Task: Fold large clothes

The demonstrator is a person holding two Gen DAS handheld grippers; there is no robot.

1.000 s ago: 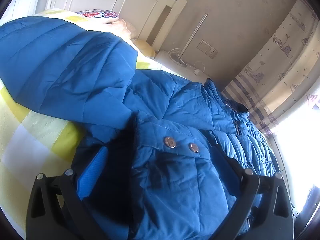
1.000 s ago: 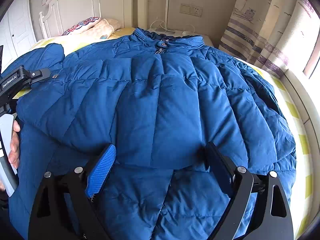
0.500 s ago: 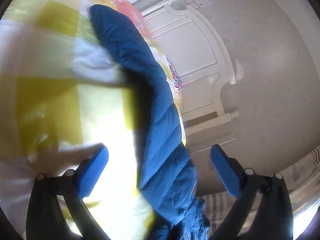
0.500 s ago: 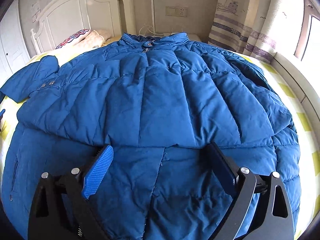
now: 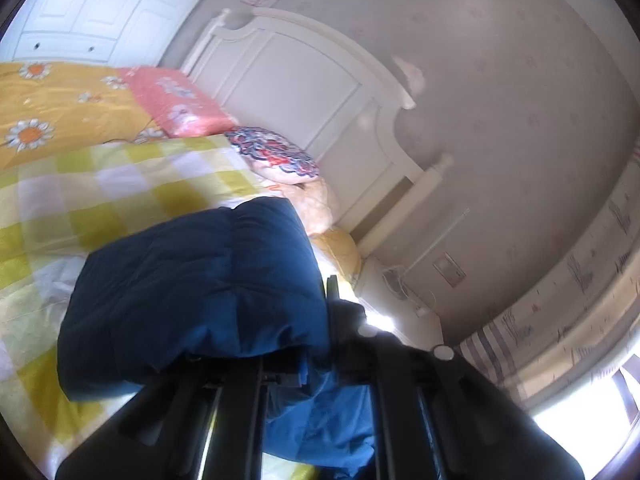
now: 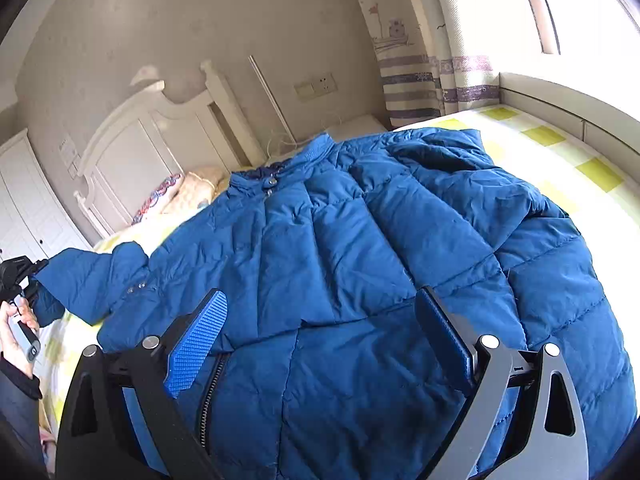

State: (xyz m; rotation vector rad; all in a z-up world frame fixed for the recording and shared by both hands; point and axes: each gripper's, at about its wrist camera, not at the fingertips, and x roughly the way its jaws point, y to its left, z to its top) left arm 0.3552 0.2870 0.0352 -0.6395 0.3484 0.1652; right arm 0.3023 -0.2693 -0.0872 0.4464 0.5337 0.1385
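Observation:
A blue puffer jacket (image 6: 360, 264) lies spread front-up on the yellow checked bed (image 6: 560, 148), collar toward the headboard. In the left wrist view its sleeve (image 5: 200, 288) is bunched between the fingers of my left gripper (image 5: 324, 320), whose jaws are closing on it. The sleeve end drapes over one finger and hides it. The right wrist view shows that gripper (image 6: 16, 276) at the far left, in a person's hand (image 6: 16, 320), holding the sleeve end above the bed. My right gripper (image 6: 320, 340) hovers open over the jacket's lower front, nothing between its pads.
Pillows (image 5: 276, 156) and an orange flowered quilt (image 5: 60, 108) lie near the white headboard (image 5: 304, 80). A nightstand with cables (image 6: 356, 124) stands beside a striped curtain (image 6: 412, 80). A window ledge (image 6: 560, 96) runs along the right side of the bed.
My left gripper went from open beside the sleeve to shut on it and lifted it. The right gripper swung and rolled, so the jacket now looks tilted in its view.

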